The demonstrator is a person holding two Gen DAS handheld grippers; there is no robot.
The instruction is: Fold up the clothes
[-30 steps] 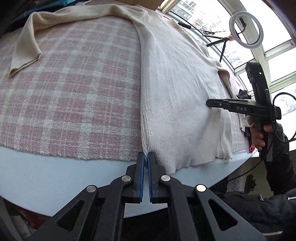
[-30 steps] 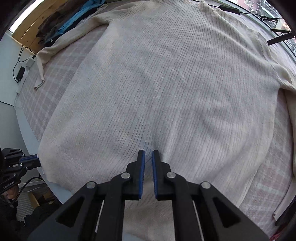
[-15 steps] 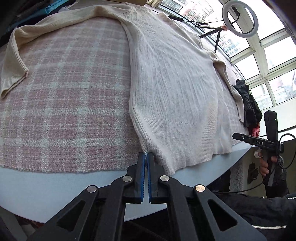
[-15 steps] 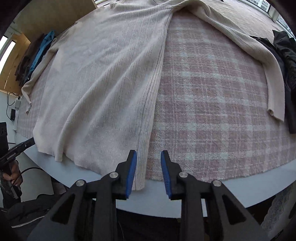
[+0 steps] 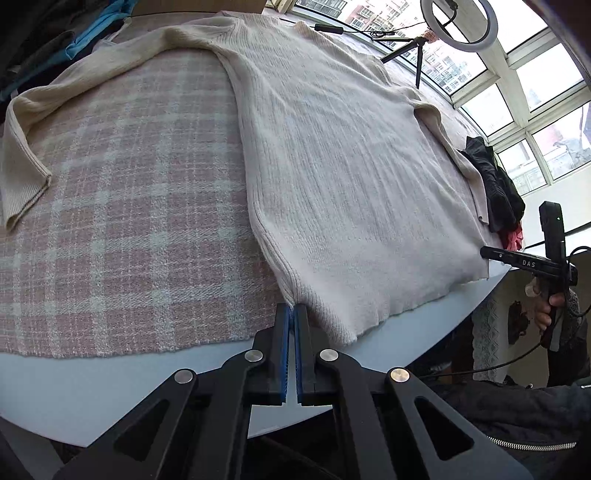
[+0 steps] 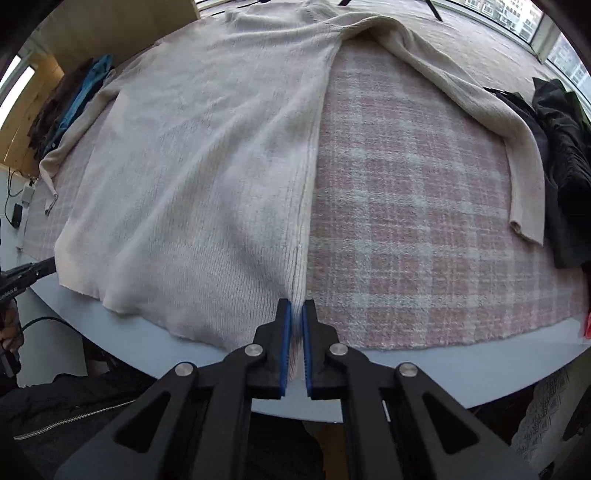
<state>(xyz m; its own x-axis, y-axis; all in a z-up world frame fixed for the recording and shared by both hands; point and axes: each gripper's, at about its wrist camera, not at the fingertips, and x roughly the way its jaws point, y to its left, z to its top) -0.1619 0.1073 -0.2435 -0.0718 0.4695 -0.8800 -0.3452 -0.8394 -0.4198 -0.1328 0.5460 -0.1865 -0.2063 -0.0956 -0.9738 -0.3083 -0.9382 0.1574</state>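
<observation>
Surface: pink-and-white plaid cloth covers a pale blue table, with windows and a ring light on its tripod at the far side
Sweater: your cream ribbed sweater lies flat on the plaid cloth, hem toward you and overhanging the table edge a little, neckline at the far side
Sleeves: one sleeve is spread out across the plaid on the left-wrist side; the other sleeve stretches out on the right-wrist side, its cuff just beside the dark clothes
Left gripper: your left gripper has its blue pads pressed nearly together on the hem corner at the sweater's left side seam
Right gripper: your right gripper pinches the opposite hem corner at the other side seam (knit fabric shows between the pads, and this view is slightly blurred)
Clutter: a heap of dark clothes sits at the table's right edge, and blue and brown garments are piled at the far left
</observation>
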